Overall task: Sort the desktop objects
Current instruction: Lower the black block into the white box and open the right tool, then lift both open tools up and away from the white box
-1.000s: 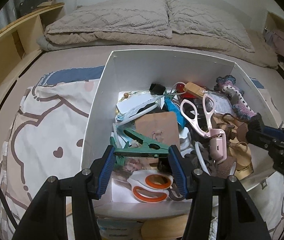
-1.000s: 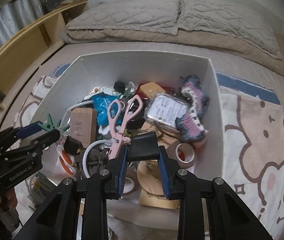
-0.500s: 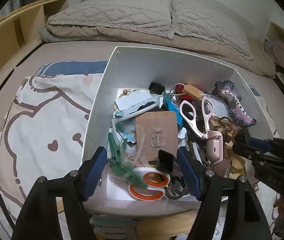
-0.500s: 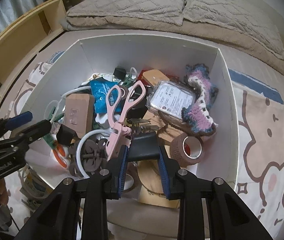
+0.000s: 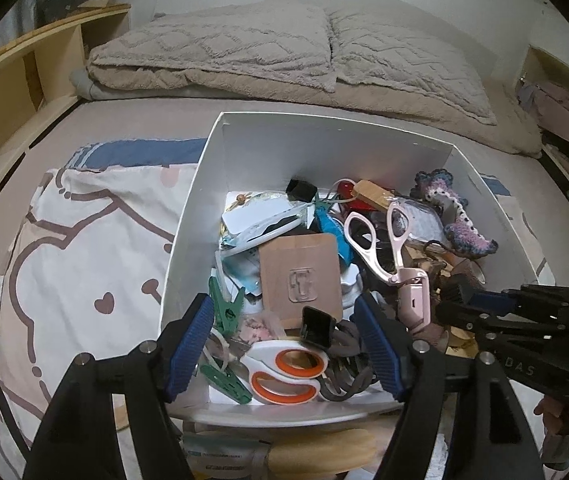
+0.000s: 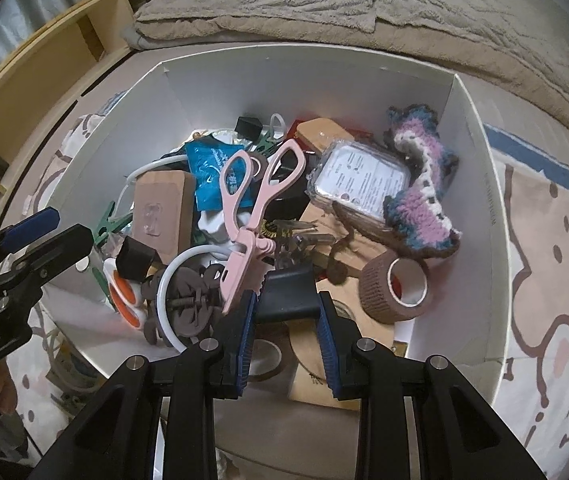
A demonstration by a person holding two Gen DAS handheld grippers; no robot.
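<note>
A: Right, status on the grippers?

B: Left gripper [image 5: 284, 344] has its jaws apart, nothing clamped. It hangs over the near end of the white box [image 5: 324, 148]. Orange-handled scissors [image 5: 284, 370] and a small black cube [image 5: 316, 326] lie between the fingers, untouched.

A: Green clothespin?

B: Lying in the box, near left corner [image 5: 226, 312], just beside the left finger's blue pad. Loose, not held. A second green one [image 5: 226, 382] lies below it, next to the scissors.

A: Right one?

B: Right gripper [image 6: 284, 320] is clamped tight on a black block [image 6: 290, 296], both pads pressing its sides. It sits over the near side of the box, above the clutter.

A: What's around it?

B: Pink scissors [image 6: 258, 200] lean across the middle, tip end touching the left pad area. Brown tape roll [image 6: 396, 288] just to the right. Crocheted purple piece [image 6: 424, 192] against the right wall, partly over a clear plastic packet [image 6: 358, 178]. Tan card [image 5: 300, 276] in the centre, blue pouch [image 6: 214, 176] behind it.

A: Box location?

B: On a bed, beside a cartoon-print blanket [image 5: 84, 260]. Pillows [image 5: 284, 52] behind.
</note>
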